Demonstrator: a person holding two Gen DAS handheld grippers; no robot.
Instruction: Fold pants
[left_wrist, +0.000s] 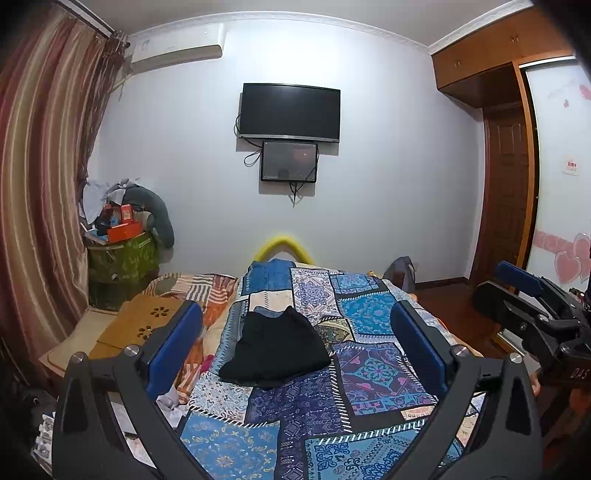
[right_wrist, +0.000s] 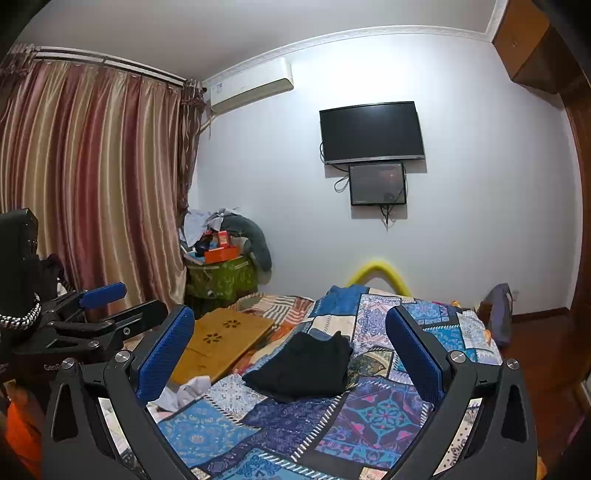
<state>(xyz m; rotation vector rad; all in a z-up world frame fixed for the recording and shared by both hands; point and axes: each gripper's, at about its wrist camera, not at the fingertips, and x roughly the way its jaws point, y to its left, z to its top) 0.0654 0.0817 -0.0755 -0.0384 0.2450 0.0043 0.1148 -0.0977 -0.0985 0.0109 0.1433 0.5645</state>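
Observation:
Black pants (left_wrist: 275, 350) lie in a compact folded bundle on the blue patchwork bedspread (left_wrist: 332, 413), also in the right wrist view (right_wrist: 303, 365). My left gripper (left_wrist: 295, 343) is open and empty, held above the bed short of the pants. My right gripper (right_wrist: 291, 354) is open and empty too, back from the pants. The right gripper shows at the right edge of the left wrist view (left_wrist: 532, 306); the left gripper shows at the left of the right wrist view (right_wrist: 96, 314).
A wooden lap tray (right_wrist: 221, 343) and crumpled white cloth (right_wrist: 184, 393) lie on the bed's left side. A cluttered green box (left_wrist: 122, 254) stands by the curtain. A TV (left_wrist: 290, 112) hangs on the far wall; a wardrobe (left_wrist: 554, 166) is at right.

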